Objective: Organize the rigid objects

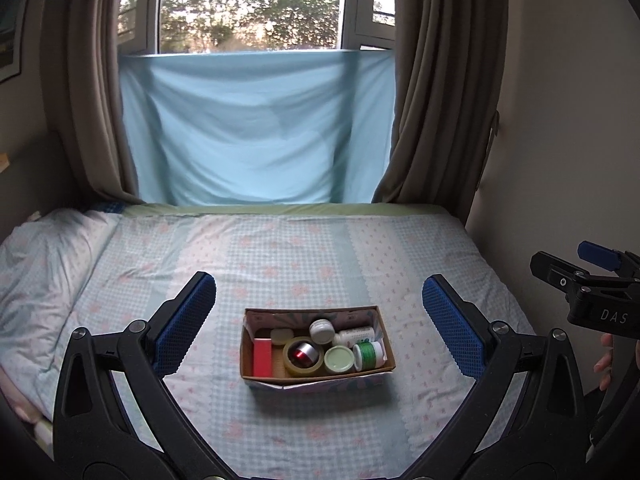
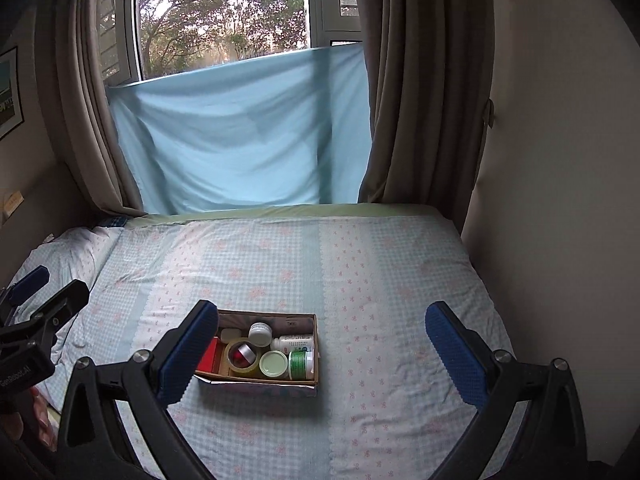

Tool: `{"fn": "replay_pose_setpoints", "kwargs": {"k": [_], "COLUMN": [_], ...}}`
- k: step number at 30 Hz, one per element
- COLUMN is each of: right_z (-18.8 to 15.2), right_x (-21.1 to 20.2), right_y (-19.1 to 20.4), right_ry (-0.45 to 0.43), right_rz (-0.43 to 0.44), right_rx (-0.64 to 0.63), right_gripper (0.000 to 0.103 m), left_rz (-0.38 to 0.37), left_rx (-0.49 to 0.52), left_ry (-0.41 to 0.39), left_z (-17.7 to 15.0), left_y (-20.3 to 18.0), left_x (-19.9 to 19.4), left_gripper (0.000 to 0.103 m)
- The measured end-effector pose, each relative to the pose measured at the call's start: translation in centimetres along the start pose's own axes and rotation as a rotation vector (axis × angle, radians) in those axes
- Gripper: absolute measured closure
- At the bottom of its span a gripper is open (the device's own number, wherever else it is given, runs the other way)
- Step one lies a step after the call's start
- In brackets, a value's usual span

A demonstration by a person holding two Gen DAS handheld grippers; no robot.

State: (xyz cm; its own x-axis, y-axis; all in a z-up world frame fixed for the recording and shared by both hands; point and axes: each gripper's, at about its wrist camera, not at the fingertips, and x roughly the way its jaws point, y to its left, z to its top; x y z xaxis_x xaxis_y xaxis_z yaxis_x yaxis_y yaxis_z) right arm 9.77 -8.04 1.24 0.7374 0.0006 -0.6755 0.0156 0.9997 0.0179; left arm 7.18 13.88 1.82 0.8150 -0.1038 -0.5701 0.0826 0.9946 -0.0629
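Blue-padded fingers (image 1: 452, 324) framed each view, nearest the lens. Both the left gripper (image 1: 319, 322) and the right gripper (image 2: 322, 346) stood spread wide and held nothing, hovering above the bed (image 1: 360, 248) and well short of the box (image 1: 256, 376).

That box, an open cardboard tray, sat on the near middle of the checked sheet. Everything loose seemed already inside it: a red block (image 1: 262, 355) at the left end, a tape roll (image 1: 303, 356) with a small metal tin (image 1: 305, 351) nested in its hole, a pale green lid (image 1: 339, 359) just right of the roll, a green-labelled bottle (image 1: 370, 354) lying on its side at the right end, a white bottle (image 1: 354, 335) lying behind it, and a white jar (image 1: 322, 330) toward the far wall.

By the look of it, the sorting was largely done, with nothing left out on the sheet.

These were probably light, stiff plastic and metal pieces. Round, smooth sides could slip between the pads, so each would best be pinched across its width, the lying bottles at mid-body. The tray itself looked thin and might flex; gripping one short wall low down seemed safest. The soft mattress could let it tip.
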Motion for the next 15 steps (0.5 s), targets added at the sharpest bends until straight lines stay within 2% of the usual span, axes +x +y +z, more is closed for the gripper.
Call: {"fn": "replay_pose_setpoints", "kwargs": {"k": [6, 15], "right_z": [0.09, 0.18], "right_x": [-0.79, -0.88], "right_y": [-0.2, -0.23], "right_ry": [-0.04, -0.049], "right_rz": [-0.011, -0.002], "right_rx": [-0.012, -0.019], "right_gripper": [0.0, 0.0], "left_rz": [0.025, 0.032], "left_rx": [0.013, 0.013], "left_ry": [-0.02, -0.028], "left_z": [0.17, 0.29], "left_y": [-0.32, -0.55], "left_x": [-0.24, -0.52], "left_gripper": [0.0, 0.0]}}
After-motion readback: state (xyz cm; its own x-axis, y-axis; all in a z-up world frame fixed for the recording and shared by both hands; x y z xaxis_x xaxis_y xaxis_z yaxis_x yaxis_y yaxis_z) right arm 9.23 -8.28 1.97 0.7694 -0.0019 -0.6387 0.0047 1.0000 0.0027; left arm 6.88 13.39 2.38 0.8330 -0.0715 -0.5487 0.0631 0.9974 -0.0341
